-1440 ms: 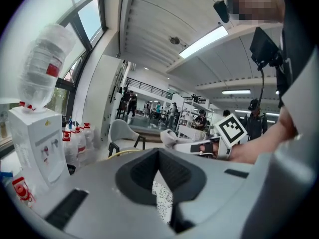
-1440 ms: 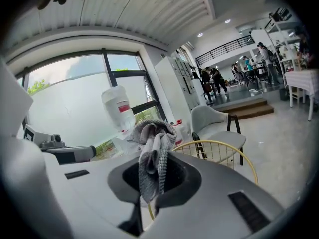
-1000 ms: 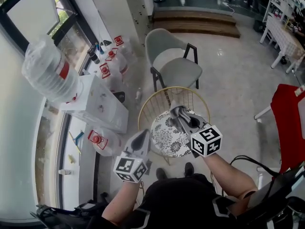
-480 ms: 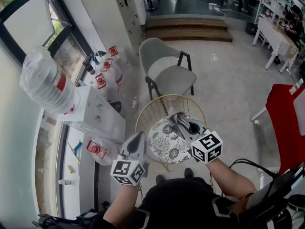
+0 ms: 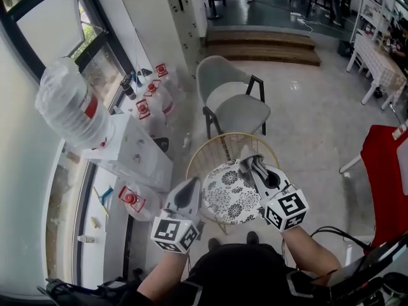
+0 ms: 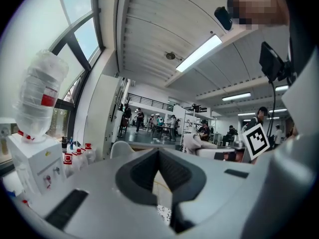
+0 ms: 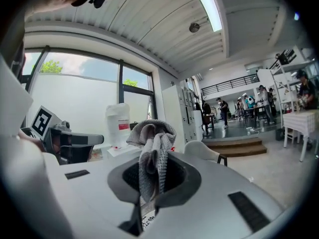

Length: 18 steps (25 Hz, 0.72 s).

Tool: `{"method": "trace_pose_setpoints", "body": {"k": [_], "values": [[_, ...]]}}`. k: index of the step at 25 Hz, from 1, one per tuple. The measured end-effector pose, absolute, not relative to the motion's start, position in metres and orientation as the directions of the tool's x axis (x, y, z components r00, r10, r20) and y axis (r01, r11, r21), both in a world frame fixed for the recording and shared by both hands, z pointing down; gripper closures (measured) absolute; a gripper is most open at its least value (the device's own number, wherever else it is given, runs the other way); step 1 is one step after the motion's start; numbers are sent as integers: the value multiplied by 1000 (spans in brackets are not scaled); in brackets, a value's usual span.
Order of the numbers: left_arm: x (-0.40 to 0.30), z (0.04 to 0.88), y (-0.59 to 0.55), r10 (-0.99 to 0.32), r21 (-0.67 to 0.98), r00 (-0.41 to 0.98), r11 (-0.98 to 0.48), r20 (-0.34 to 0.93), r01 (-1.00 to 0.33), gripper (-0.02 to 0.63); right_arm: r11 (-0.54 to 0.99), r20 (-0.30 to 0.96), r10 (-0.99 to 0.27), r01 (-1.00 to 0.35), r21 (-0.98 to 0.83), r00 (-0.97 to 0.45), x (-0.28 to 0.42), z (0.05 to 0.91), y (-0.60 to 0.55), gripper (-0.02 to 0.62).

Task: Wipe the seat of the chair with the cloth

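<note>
The chair has a gold wire back (image 5: 224, 146) and a round black-and-white patterned seat (image 5: 231, 199); it stands just in front of me. My right gripper (image 5: 248, 163) hovers over the seat's right rear edge, shut on a bunched grey cloth (image 5: 245, 165). In the right gripper view the cloth (image 7: 151, 136) sticks up from between the jaws of the right gripper (image 7: 151, 178). My left gripper (image 5: 189, 185) is at the seat's left edge, and in its own view the left gripper (image 6: 159, 158) has its jaws together with nothing in them.
A grey upholstered chair (image 5: 233, 97) stands behind the wire chair. To the left are a white water dispenser (image 5: 137, 152) with a big bottle (image 5: 70, 104) and spare red-capped bottles (image 5: 131, 199). A red object (image 5: 389, 183) is at the right, and steps (image 5: 261, 40) lie at the back.
The right gripper with the cloth has slid back toward me and rightwards, so more of the patterned seat shows. The left gripper has hardly moved.
</note>
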<state>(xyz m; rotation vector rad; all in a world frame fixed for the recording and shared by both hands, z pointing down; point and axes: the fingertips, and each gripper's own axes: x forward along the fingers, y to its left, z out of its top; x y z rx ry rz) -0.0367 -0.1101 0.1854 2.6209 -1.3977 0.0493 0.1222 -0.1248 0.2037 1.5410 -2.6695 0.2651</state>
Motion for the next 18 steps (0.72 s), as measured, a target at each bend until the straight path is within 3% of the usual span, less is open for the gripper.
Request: {"method": "trace_pose_setpoints", "body": {"k": [18], "values": [[-45,165,-114,-844,127,533,-523,62,-843,600,492,111,-860,-867,-77,-498,125,184,-125,575]]}}
